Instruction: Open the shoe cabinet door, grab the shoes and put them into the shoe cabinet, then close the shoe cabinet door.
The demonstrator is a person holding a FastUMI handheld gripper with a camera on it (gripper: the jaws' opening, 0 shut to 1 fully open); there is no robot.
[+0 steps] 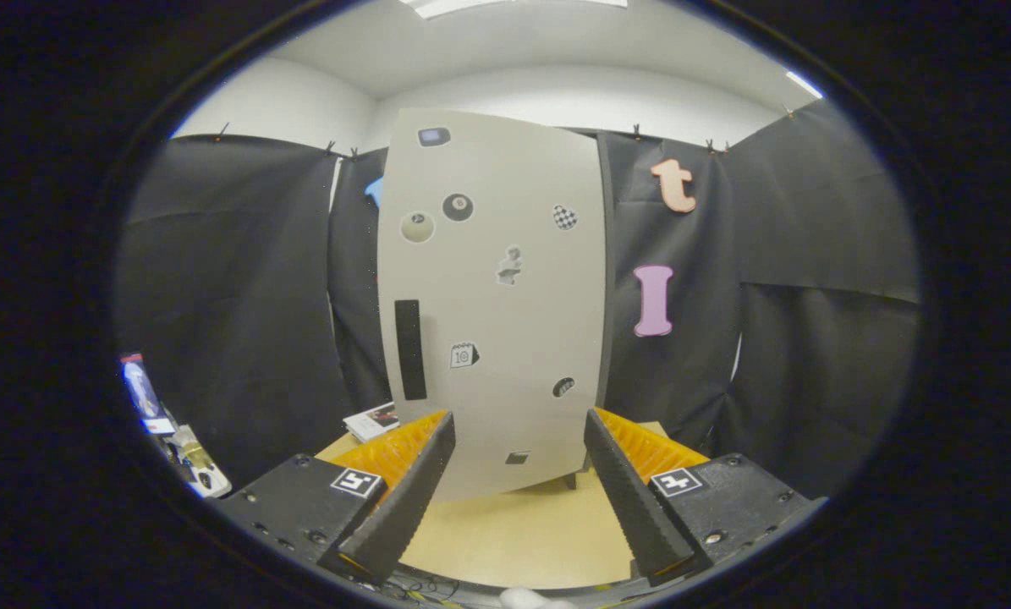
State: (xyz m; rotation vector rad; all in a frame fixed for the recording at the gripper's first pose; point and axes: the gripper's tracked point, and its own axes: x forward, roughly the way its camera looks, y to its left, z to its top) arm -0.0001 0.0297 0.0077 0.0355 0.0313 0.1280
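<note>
A tall pale grey shoe cabinet [492,296] stands upright on the wooden table [513,533], straight ahead of me and beyond my fingers. Its door is shut and carries several small stickers. A dark vertical handle strip [410,348] runs down the door's left side. My gripper [518,423] is open, its fingers spread wide with nothing between them, and the cabinet's lower part shows in the gap. The fingertips stand a short way in front of the cabinet, not touching it.
A small booklet [372,420] lies on the table left of the cabinet's foot. Further left, low down, sit a blue-labelled packet [143,391] and some small items [194,463]. Black cloth walls close in behind and on both sides.
</note>
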